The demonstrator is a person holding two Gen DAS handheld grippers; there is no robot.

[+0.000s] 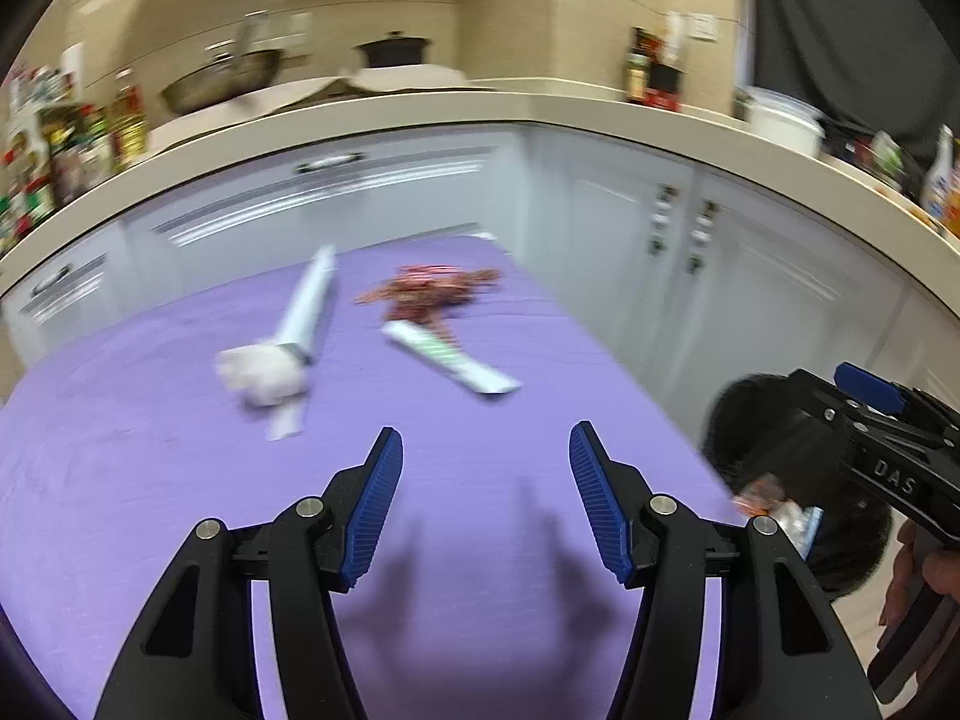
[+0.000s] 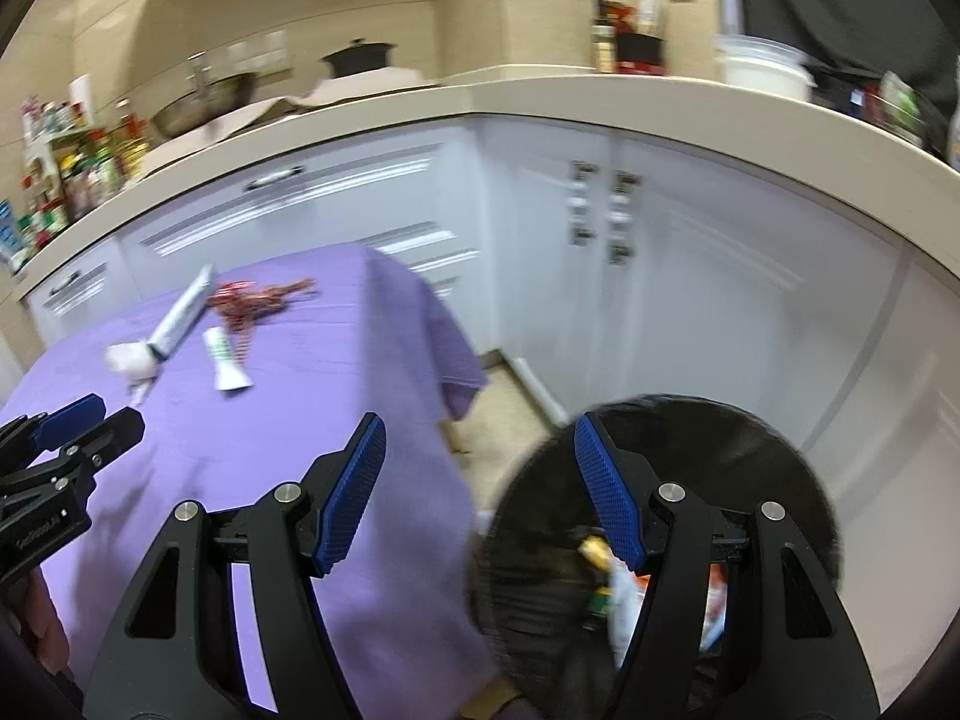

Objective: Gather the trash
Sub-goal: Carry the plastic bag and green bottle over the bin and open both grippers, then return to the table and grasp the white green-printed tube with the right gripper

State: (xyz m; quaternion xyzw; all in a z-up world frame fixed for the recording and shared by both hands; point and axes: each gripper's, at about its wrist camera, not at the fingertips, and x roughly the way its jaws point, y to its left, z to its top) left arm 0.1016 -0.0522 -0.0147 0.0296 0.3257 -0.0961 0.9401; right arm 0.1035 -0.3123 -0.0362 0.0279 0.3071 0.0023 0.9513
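Purple tablecloth [image 1: 180, 480] before white kitchen cabinets [image 1: 600, 216]; left claw [image 1: 486, 456] and right claw [image 2: 474, 441] both released, empty.

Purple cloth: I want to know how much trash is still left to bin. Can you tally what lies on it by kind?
Tubes: 2
White wad: 1
Red wrapper: 1
Total: 4, all lying on the cloth.

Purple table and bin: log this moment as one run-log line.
left gripper: open, empty | right gripper: open, empty | purple table: tissue wad, two tubes, red wrapper remain | black bin: holds trash
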